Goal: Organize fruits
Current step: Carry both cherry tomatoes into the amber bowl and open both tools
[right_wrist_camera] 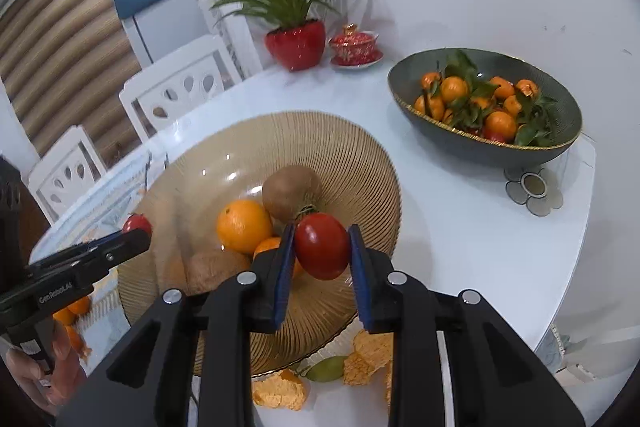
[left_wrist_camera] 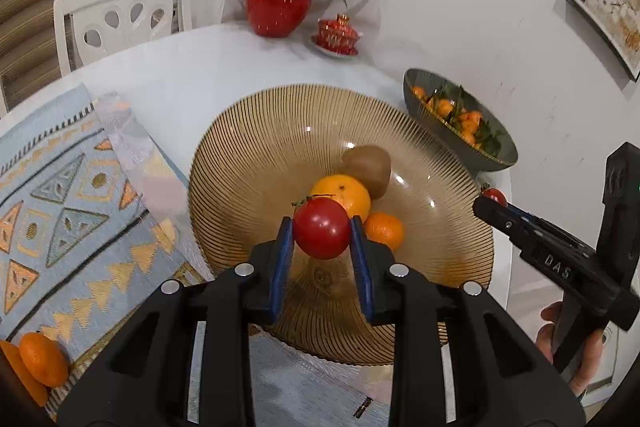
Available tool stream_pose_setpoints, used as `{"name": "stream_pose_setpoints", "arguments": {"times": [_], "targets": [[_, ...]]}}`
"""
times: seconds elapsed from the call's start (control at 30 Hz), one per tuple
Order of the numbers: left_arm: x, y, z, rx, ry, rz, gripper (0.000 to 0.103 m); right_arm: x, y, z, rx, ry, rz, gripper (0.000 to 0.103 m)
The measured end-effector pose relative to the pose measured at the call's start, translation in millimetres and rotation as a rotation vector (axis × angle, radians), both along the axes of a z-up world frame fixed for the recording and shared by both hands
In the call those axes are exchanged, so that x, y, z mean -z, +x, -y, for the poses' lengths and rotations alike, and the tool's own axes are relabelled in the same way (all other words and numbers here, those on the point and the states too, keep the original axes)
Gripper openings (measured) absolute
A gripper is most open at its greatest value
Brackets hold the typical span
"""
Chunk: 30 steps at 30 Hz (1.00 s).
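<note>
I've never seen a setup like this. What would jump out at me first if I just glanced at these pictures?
Probably the two red tomatoes, one pinched in the left tongs and one in the right tongs, both over a ribbed amber glass bowl holding oranges and a kiwi. Behind, near the wall, a dark green bowl brims with leafy mandarins.

Black handheld claws with blue finger pads

Each claw, left claw [left_wrist_camera: 322, 241] and right claw [right_wrist_camera: 322, 251], has matte black moulded arms, silver round screws behind the pads [left_wrist_camera: 280, 263], and white lettering along its body.
</note>
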<state>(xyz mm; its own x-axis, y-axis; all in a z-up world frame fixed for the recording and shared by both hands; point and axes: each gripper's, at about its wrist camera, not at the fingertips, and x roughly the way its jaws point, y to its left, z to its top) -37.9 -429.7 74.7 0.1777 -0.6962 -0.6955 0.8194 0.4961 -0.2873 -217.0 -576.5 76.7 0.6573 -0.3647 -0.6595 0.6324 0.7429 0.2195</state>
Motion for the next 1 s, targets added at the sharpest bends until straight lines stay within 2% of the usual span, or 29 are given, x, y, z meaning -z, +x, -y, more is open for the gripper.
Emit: {"name": "stream_pose_setpoints", "arguments": {"times": [0.07, 0.1, 0.13, 0.17, 0.5, 0.63, 0.77, 0.9, 1.0], "targets": [[5, 0, 1, -0.003, 0.012, -0.004, 0.028, 3, 2, -3, -0.006, 0.004, -0.004, 0.026], [5, 0, 2, -0.01, 0.014, 0.0, 0.033, 3, 2, -4, -0.002, 0.005, -0.005, 0.028], [4, 0, 1, -0.023, 0.015, 0.005, 0.04, 3, 1, -4, 0.005, 0.004, -0.006, 0.03], [3, 0, -2, -0.032, 0.011, 0.006, 0.053, 2, 0, -5, 0.01, 0.007, -0.006, 0.032], [-32, -16, -42, -0.041, -0.044, 0.071, 0.052, -21, -19, -22, 0.011, 0.014, 0.046, 0.035], [-44, -24, -66, -0.057, -0.056, 0.106, 0.052, -36, -20, -44, -0.017, -0.01, 0.059, 0.035], [-62, -28, -99, -0.087, -0.105, 0.108, 0.052, -53, -20, -69, -0.056, -0.048, 0.074, 0.035], [-89, -30, -149, -0.142, -0.155, 0.16, 0.052, -68, -15, -94, -0.094, -0.069, 0.091, 0.041], [-105, -28, -188, -0.199, -0.173, 0.21, 0.052, -74, -6, -118, -0.14, -0.085, 0.095, 0.041]]}}
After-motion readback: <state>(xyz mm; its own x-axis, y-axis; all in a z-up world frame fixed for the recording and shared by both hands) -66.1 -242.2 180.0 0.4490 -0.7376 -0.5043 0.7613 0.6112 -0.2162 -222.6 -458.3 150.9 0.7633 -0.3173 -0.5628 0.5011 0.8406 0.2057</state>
